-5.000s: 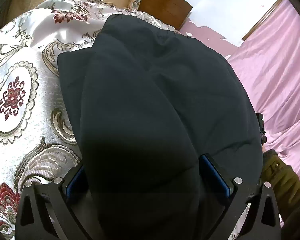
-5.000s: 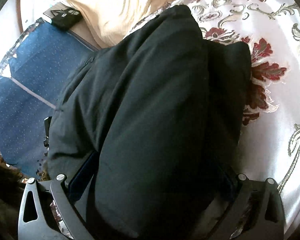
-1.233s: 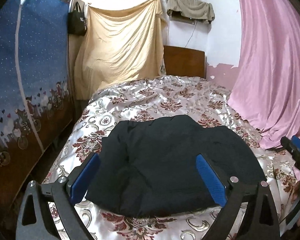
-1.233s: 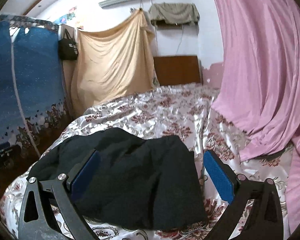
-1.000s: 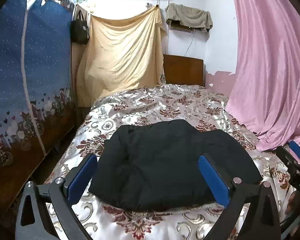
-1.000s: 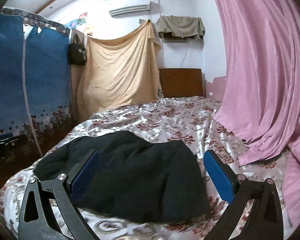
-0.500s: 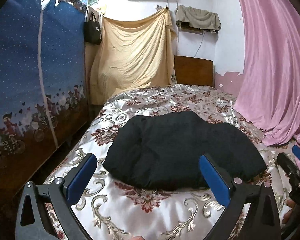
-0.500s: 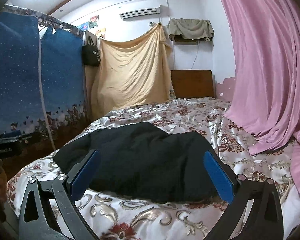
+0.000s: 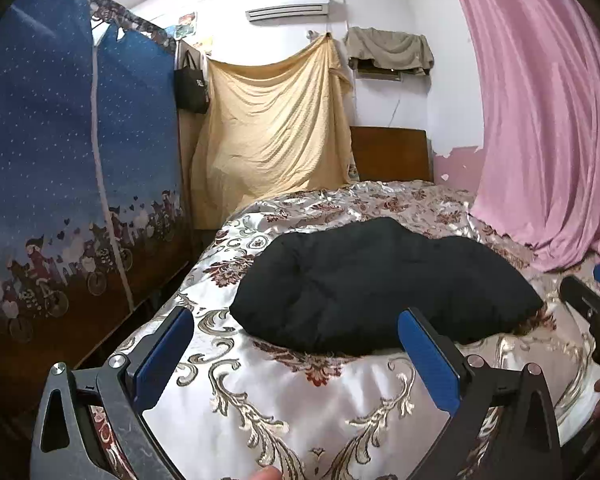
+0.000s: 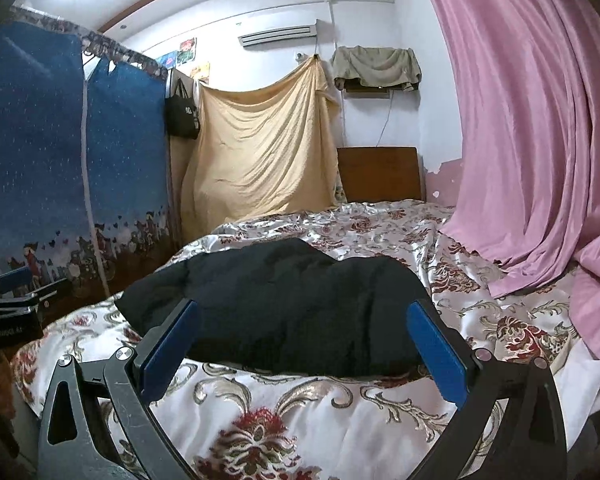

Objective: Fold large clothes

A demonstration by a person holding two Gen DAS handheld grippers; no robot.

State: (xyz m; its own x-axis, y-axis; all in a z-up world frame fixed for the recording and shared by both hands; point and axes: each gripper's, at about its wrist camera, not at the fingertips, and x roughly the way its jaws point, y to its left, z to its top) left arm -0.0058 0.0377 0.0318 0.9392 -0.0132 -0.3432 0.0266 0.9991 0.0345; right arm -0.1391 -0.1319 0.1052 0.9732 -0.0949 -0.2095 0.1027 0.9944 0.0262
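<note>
Folded black garment on bed, both grippers empty and spread wide.

Bed (image 9: 332, 396) with shiny floral cover fills the lower frame in both views; pink curtain (image 9: 540, 120) hangs on one side, blue printed wardrobe cover (image 9: 72, 160) on the other, yellow sheet (image 9: 276, 128) draped at the back next to a wooden headboard (image 9: 388, 152). Black garment (image 9: 380, 284) lies folded in a puffy bundle mid-bed, touched by neither tool. Left gripper (image 9: 296, 348) is held off the near edge of the bed, jaws wide apart, nothing between the blue pads. Right gripper (image 10: 304, 340) same: wide, empty, garment beyond its tips.
</note>
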